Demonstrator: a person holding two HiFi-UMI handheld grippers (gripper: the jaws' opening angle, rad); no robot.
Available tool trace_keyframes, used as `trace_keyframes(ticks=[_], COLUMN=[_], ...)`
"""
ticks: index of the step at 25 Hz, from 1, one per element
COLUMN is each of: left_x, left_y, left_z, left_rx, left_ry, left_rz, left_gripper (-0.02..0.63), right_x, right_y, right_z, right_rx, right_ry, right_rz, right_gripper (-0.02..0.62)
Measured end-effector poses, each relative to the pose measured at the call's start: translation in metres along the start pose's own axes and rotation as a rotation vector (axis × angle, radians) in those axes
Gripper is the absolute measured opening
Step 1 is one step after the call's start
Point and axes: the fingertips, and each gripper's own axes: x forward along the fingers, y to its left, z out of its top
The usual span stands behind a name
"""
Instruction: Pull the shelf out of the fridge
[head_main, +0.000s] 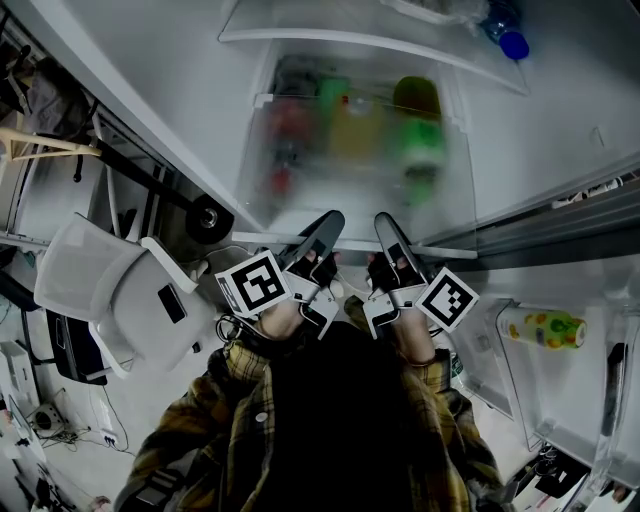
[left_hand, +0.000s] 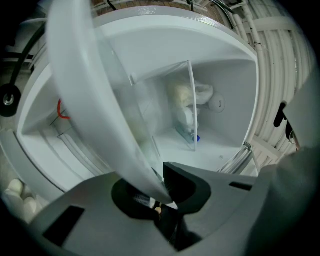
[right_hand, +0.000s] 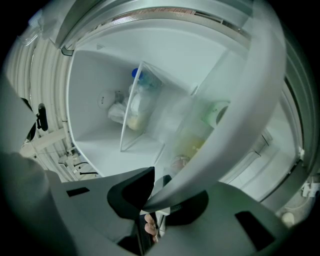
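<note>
- The left gripper (left_hand: 160, 187) and right gripper (right_hand: 150, 197) are each pinching the white front rim of the shelf (left_hand: 90, 90).
- The shelf is lying at 12 o'clock from the grippers.
- Red, yellow and green items (head_main: 420, 140) are showing through it, too blurred to identify.

We log left hand-held gripper (head_main: 329, 222) and right hand-held gripper (head_main: 386, 224) side by side on shelf (head_main: 292, 218) front rim, fridge (head_main: 560, 120) open.

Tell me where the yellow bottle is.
Head view, lower right: the yellow bottle sits in a fridge-door bin, to the right of the right gripper.
</note>
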Motion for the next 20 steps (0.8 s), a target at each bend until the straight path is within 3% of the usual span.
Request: trace_keyframes(ticks=[13, 17, 20], left_x=[-0.002, 0.002, -0.0005], left_y=[0.0008, -0.0088, -0.0016], left_z=[-0.0011, 0.0015, -0.0002], left_rx=[0.001, 0.004, -0.002], left_ry=[0.008, 0.0, 0.008], left_rz=[0.004, -0.056, -0.011], left_gripper=[0.052, 0.052, 0.052], right_x=[-0.0017, -0.001, -0.0009], right_y=[0.0005, 0.0008, 0.0006], right_z=[-0.0008, -0.0006, -0.0001], right_rx=[-0.011, -0.013, -0.017], right_ry=[-0.004, -0.004, -0.004], right_rz=[-0.011, -0.012, -0.012], right_gripper=[0.071, 0.071, 0.072])
